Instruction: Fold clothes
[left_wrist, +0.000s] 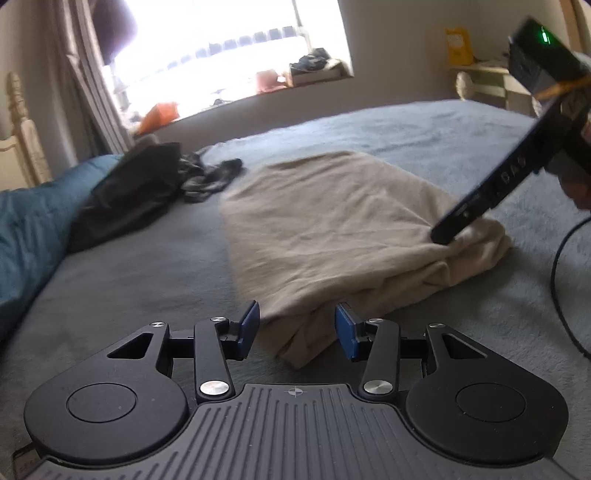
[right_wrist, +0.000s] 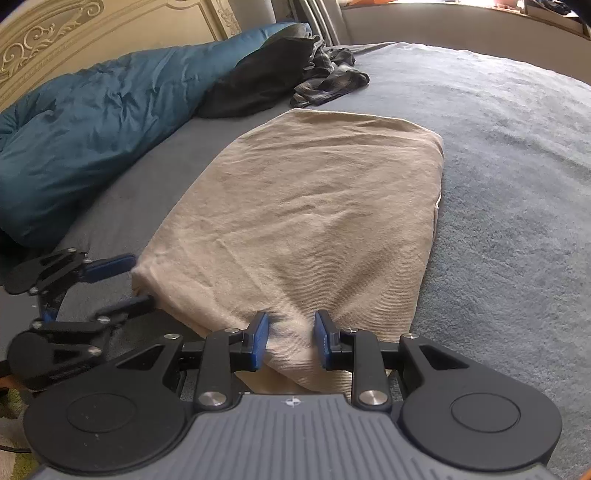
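Observation:
A beige garment (right_wrist: 303, 192) lies folded and flat on the grey bed cover (right_wrist: 498, 221). My right gripper (right_wrist: 290, 338) is shut on its near edge, with a ridge of fabric bunched between the blue pads. In the left wrist view, that gripper (left_wrist: 441, 234) comes down from the right onto the garment's (left_wrist: 332, 221) crumpled right corner. My left gripper (left_wrist: 299, 328) stands open around the near left corner, and the fabric lies loose between the fingers. From the right wrist view, the left gripper (right_wrist: 142, 280) reaches the corner from the left.
A blue duvet (right_wrist: 85, 140) is heaped along the left by the carved headboard (right_wrist: 55, 40). A dark garment (right_wrist: 266, 77) and a plaid one (right_wrist: 328, 81) lie beyond the beige one. A black cable (left_wrist: 557, 288) trails at the right. A cluttered window sill (left_wrist: 258, 88) runs behind.

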